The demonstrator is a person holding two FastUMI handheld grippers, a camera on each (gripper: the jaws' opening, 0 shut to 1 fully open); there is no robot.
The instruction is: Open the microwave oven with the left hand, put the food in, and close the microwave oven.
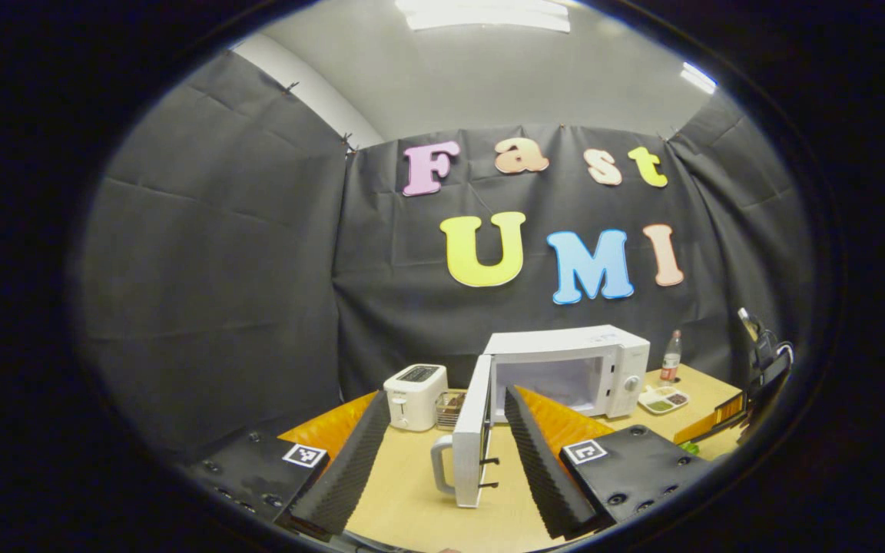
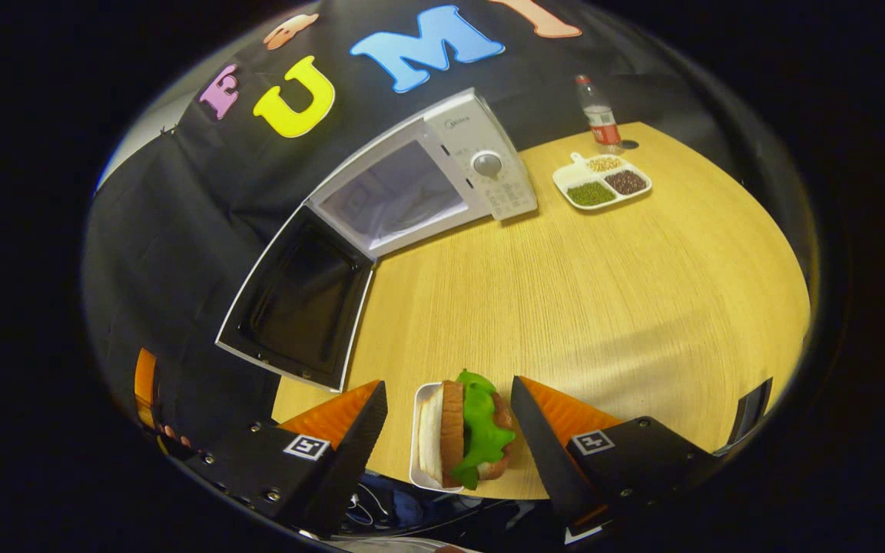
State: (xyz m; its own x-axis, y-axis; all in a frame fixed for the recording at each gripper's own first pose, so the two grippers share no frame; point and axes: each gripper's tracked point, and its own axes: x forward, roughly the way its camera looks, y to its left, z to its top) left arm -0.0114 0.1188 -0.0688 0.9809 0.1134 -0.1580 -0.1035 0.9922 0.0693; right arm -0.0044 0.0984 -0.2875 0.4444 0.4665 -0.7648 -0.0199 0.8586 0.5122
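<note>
The white microwave (image 1: pixel 565 369) stands at the back of the wooden table (image 1: pixel 412 499). Its door (image 1: pixel 472 430) is swung wide open and shows edge-on, handle (image 1: pixel 441 465) toward me. My left gripper (image 1: pixel 444 395) is open, a little short of the door, touching nothing. In the right gripper view the microwave (image 2: pixel 427 180) shows its bare cavity, with the door (image 2: pixel 300 296) hanging open to the left. A burger with green lettuce (image 2: pixel 469 434) lies on a small white tray (image 2: pixel 421 430) at the table's near edge. My right gripper (image 2: pixel 449 388) is open, a finger on each side of the burger with gaps.
A white toaster (image 1: pixel 414 395) and a small basket (image 1: pixel 450 408) sit left of the microwave. A bottle (image 2: pixel 600 115) and a divided dish of grains (image 2: pixel 602 184) stand to its right. Bare tabletop (image 2: pixel 604 307) stretches between burger and microwave. The right gripper (image 1: pixel 765 369) shows far right.
</note>
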